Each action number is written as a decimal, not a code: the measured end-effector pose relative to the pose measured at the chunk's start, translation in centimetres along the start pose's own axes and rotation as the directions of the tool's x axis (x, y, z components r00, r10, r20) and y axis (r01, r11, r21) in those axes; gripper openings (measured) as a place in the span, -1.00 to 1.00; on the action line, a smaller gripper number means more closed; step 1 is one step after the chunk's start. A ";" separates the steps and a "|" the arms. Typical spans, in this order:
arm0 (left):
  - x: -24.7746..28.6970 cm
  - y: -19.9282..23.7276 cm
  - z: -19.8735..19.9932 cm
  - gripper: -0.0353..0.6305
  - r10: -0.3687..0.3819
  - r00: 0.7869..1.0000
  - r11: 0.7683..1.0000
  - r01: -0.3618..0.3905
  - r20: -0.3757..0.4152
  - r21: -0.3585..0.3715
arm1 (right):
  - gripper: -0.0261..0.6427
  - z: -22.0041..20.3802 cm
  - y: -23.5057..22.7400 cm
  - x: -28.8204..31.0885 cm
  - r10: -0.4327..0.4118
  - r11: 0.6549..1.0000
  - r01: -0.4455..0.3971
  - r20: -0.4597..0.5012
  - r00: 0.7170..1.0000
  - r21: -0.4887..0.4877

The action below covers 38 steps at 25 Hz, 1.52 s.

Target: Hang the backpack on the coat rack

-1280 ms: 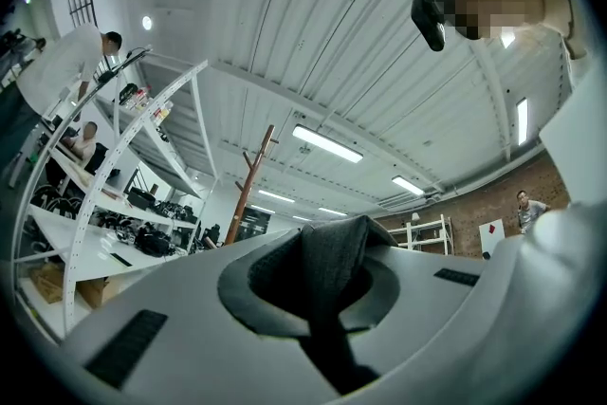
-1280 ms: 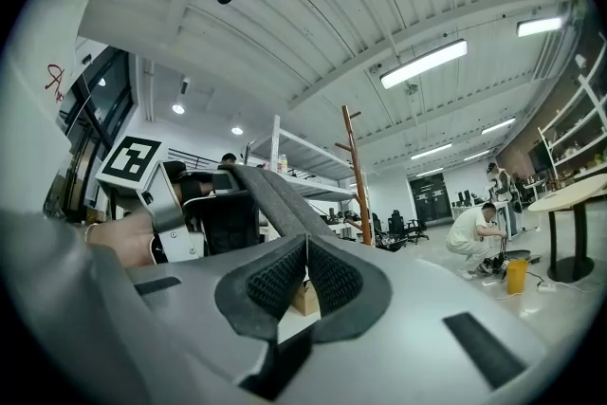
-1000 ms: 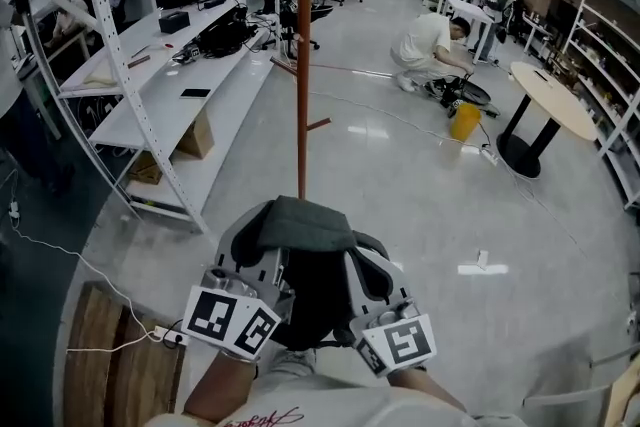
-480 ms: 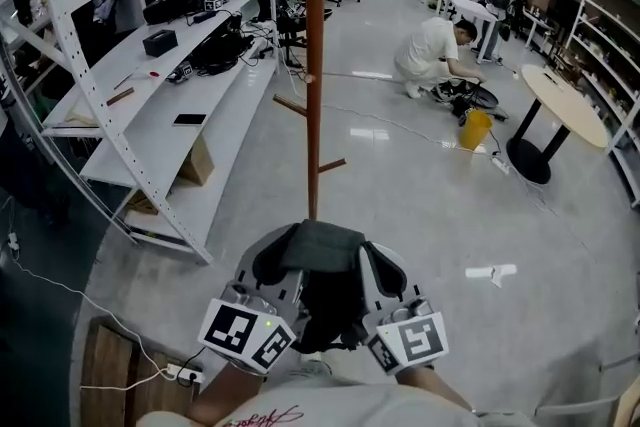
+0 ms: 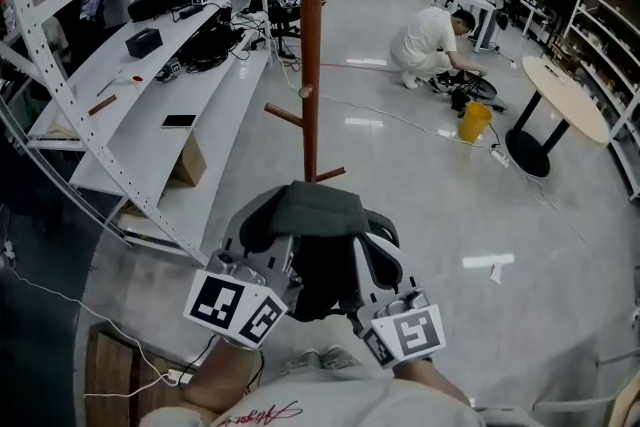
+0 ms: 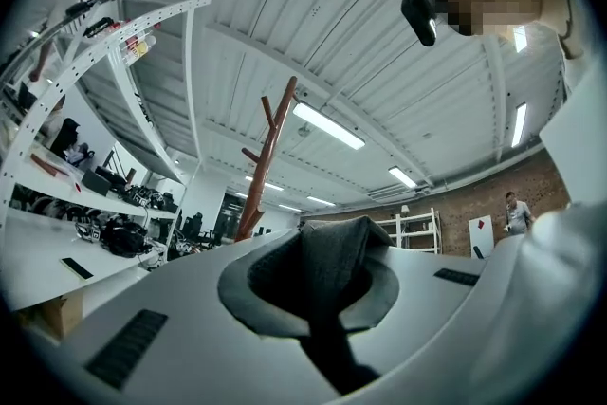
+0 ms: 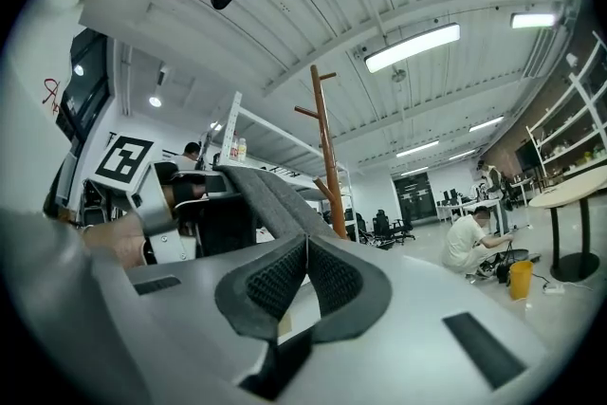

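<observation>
— What has changed?
— The tall red-brown wooden coat rack [image 5: 313, 65] looms nearer than a second ago.
— And the dark, grey-topped fabric backpack [image 5: 318, 273]?
— Unhung, carried low before it. The left gripper [image 5: 266, 253] and right gripper [image 5: 372, 263] each clamp its grey strap [image 6: 332, 251]. Lifting onto a peg remains.

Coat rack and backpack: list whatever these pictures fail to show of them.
Coat rack base: hidden in the head view behind the backpack; the gripper bodies block it in both gripper views.
Backpack body: head view, mostly covered by its grey strap, the left gripper and the right gripper; pockets unreadable.
Shelf items: head view, too small to name.
</observation>
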<state>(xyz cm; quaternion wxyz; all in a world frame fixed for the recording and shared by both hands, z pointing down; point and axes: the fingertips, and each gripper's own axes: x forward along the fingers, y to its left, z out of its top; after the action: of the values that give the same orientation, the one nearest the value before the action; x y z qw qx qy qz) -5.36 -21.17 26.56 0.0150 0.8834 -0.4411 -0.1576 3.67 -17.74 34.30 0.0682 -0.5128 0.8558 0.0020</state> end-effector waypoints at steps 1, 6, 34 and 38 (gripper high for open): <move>0.7 0.5 0.2 -0.78 0.003 1.000 1.000 -0.003 0.003 -0.009 | -0.87 0.1 -0.1 0.4 0.004 1.000 -0.004 0.000 1.000 -0.005; 4.5 2.8 2.8 -0.78 0.023 0.999 1.000 -0.023 0.026 0.019 | -0.87 0.9 -0.6 1.5 0.027 1.000 -0.027 0.003 1.000 -0.008; 17.8 13.5 -0.1 -0.78 0.117 0.946 0.993 -0.108 -0.301 0.047 | -0.87 0.0 -3.3 2.7 0.046 0.999 -0.047 -0.024 0.999 -0.016; 17.3 13.8 -1.3 -0.77 0.123 0.945 0.992 -0.118 -0.303 0.037 | -0.87 -0.5 -2.6 2.6 0.051 0.999 -0.050 -0.042 0.998 0.008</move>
<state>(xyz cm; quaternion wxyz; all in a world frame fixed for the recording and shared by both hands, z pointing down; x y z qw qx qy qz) -5.95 -43.34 25.47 0.0845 0.8686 -0.4880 -0.0143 4.71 -21.26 34.69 0.0518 -0.4908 0.8697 -0.0098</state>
